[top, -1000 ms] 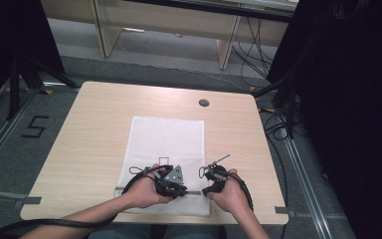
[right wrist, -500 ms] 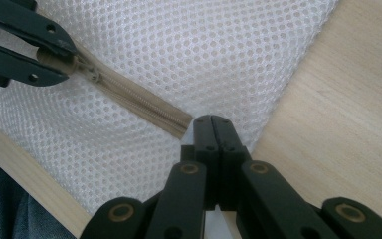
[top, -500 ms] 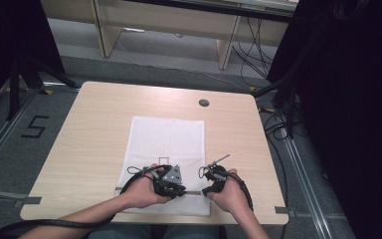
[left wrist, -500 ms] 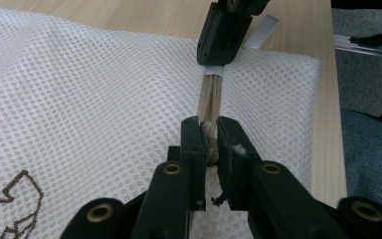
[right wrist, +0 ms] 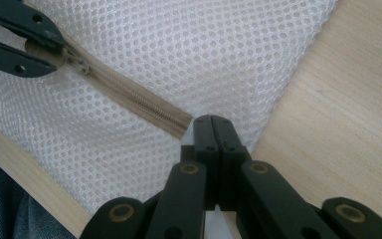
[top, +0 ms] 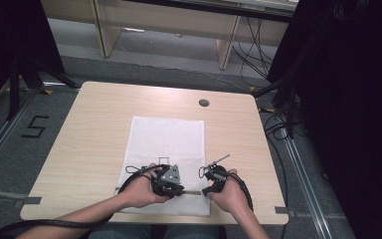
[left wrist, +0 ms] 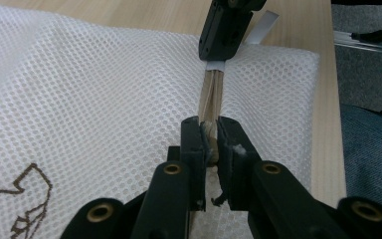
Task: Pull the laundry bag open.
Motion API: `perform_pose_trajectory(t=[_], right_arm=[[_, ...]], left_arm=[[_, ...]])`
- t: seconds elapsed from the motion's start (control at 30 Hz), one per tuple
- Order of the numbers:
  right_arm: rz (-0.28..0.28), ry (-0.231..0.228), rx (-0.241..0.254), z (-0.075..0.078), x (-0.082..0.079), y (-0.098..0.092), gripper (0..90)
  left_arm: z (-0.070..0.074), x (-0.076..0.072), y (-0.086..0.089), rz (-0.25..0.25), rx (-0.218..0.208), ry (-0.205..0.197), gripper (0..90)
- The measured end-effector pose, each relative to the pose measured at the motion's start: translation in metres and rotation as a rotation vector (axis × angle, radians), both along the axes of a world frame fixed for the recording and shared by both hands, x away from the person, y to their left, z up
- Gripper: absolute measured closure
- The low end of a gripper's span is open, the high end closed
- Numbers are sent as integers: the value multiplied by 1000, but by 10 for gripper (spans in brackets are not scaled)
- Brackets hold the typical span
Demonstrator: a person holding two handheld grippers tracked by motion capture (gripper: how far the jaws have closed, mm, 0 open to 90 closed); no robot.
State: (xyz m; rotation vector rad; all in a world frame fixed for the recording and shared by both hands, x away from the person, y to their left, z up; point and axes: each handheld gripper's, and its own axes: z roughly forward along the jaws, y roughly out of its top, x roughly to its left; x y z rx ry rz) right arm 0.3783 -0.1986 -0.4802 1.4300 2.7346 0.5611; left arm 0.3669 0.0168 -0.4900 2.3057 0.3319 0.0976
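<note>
mesh bag (top: pixel 166 149) with its zipper held at both ends, near the front edge of the surface (top: pixel 94 129).
left gripper (left wrist: pixel 209 142) jaws pinch the beige zipper (right wrist: pixel 129 97) pull; right gripper (right wrist: pixel 213 130) jaws are clenched on the bag's corner by the zipper's end. nothing has shifted over the last second, so the pull along the zipper looks not yet begun.

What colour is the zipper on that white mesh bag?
Beige zipper, seen best in the right gripper view.

Only readable mark: a black "5" (top: pixel 35 127) on the floor (top: pixel 10 149), left of the table (top: pixel 99 129); bag print too small to read.
</note>
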Motion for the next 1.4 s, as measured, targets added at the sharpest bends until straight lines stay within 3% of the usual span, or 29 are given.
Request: perform_pose_trajectory(t=[0.83, 0.87, 0.9, 1.23, 1.37, 1.4], right_arm=[[-12, 13, 4, 0, 0, 0, 900], [-4, 8, -2, 1, 0, 0, 900], [1, 9, 0, 0, 0, -1, 900], [1, 9, 1, 0, 0, -1, 900], [2, 12, 1, 0, 1, -1, 900], [2, 12, 1, 0, 1, -1, 900]], left_arm=[[1, -1, 7, -5, 11, -6, 819], [2, 0, 8, -16, 10, -22, 819], [0, -1, 8, 5, -3, -2, 819], [1, -1, 11, -6, 16, -11, 819], [1, 0, 13, -3, -7, 8, 819], [2, 0, 13, -14, 10, -18, 819]])
